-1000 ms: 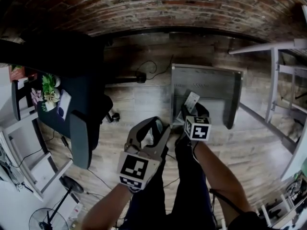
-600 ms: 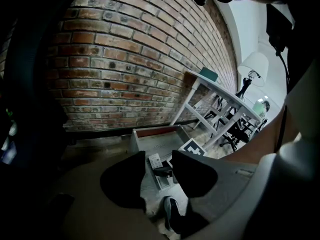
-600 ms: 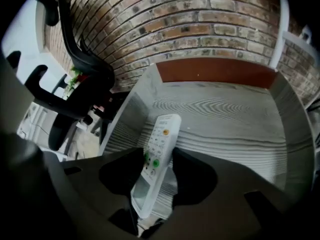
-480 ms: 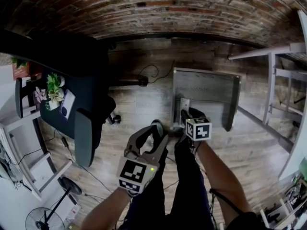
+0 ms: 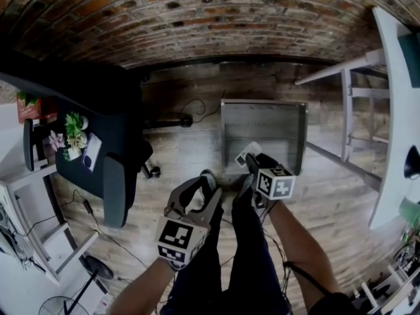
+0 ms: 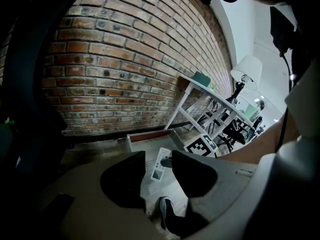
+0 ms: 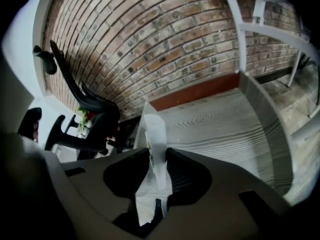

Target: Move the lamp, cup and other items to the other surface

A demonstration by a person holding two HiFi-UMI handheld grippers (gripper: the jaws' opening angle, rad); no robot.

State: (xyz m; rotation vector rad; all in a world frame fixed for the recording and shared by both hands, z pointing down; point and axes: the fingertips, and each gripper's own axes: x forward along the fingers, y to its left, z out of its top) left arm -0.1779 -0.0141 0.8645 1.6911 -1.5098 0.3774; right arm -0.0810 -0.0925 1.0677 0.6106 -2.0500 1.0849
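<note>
A slim white remote [image 5: 247, 153] sticks up from my right gripper [image 5: 255, 164] over the near edge of a low grey table [image 5: 262, 120]. In the right gripper view the remote [image 7: 155, 136] stands edge-on between the pads, both touching it, while the jaws of my right gripper [image 7: 158, 170] are closing. My left gripper [image 5: 200, 188] hangs open and empty over my legs. The left gripper view shows the remote [image 6: 161, 163] beyond the open left gripper [image 6: 159, 173]. A white-shaded lamp [image 6: 247, 71] stands on the white table [image 6: 210, 91].
The white table [image 5: 392, 110] runs along the right, with a dark lamp part [image 5: 412, 161] at its edge. An office chair [image 5: 115, 186] and a dark desk with a plant [image 5: 73, 130] stand at the left. A brick wall [image 5: 210, 18] lies ahead. Cables cross the wood floor.
The view has swung right, bringing more of the white table into sight. My right gripper has narrowed on the remote and shifted slightly right. The left gripper has barely moved.
</note>
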